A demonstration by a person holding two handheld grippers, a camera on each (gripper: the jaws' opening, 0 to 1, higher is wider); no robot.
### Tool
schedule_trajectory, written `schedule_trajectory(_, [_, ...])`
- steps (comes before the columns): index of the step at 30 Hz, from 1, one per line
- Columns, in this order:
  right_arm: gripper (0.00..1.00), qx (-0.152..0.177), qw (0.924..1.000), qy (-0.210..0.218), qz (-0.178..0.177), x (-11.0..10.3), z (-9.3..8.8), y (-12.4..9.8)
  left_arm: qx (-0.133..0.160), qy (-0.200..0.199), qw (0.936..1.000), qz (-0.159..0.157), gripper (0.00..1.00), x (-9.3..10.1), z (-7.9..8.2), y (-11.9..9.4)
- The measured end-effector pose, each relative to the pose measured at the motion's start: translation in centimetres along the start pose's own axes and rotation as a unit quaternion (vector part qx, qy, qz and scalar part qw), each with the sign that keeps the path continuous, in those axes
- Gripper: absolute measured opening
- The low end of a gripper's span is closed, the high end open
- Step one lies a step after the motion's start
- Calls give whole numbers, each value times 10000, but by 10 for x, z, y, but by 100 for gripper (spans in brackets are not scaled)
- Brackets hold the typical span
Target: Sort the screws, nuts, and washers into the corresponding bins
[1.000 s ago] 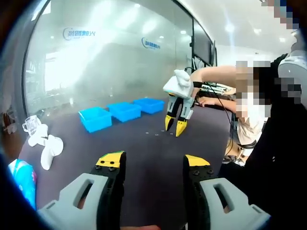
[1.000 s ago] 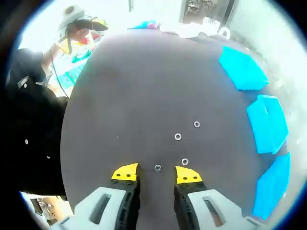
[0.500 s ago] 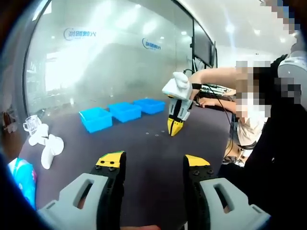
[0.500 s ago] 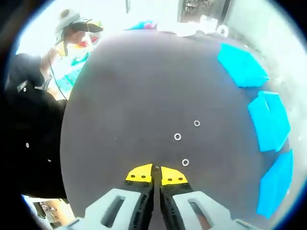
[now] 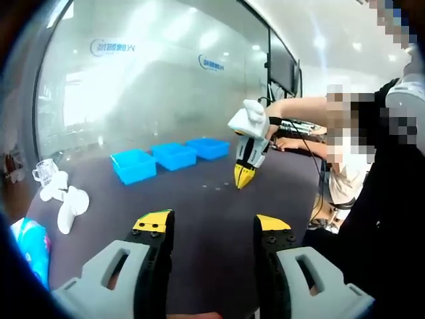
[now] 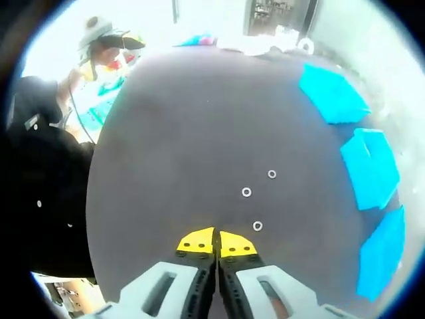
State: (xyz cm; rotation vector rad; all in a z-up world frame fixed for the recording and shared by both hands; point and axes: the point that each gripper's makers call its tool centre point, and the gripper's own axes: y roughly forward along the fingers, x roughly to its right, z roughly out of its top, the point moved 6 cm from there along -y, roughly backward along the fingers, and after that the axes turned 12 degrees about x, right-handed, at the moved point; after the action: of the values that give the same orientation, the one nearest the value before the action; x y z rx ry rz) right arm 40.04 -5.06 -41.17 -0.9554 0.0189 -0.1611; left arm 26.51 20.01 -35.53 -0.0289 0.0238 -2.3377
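- Your right gripper (image 6: 216, 240) had its jaws pressed together, tip to tip, with no gap showing between them.
- You could not see any small part between those tips, so I cannot tell if they held a piece.
- In the left gripper view, your right gripper (image 5: 243, 177) pointed down, its yellow tips just over the dark table (image 5: 199, 212).
- 3 small rings lay on the table ahead of the right jaws: 1 ring (image 6: 257, 226) just past the tips and a little to the right, 1 ring (image 6: 246, 192) farther ahead, and 1 ring (image 6: 271, 174) farthest.
- They looked like washers or nuts, but they were too small to be sure.
- 3 blue bins sat far off to the right of the right jaws: the far bin (image 6: 332, 94), the middle bin (image 6: 370, 167) and the near bin (image 6: 380, 251).
- Your left gripper (image 5: 211, 229) had its jaws wide apart and held nothing, well back from the bins (image 5: 169, 156).
- To do this step well, I think you should have lifted slowly, kept the squeeze firm, and checked that a piece came up before you went to a bin.
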Motion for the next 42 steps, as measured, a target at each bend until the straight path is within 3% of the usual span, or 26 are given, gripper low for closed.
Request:
schedule_trajectory(6, [0,38,10000,-74,-11,0,-1,-3,-5,1,10000,-29,47,2,0,2])
schedule_trajectory(20, [25,-176,9969,-700,327,-6,-2,-3,11,-25,10000,-27,47,2,2,2])
schedule_trajectory(34, [14,-351,9933,-1020,412,-1,2,2,11,-62,10000,-23,47,3,0,1])
schedule_trajectory(42, [9,-425,9934,-970,438,0,1,4,11,-84,10000,-3,47,4,-1,-1])
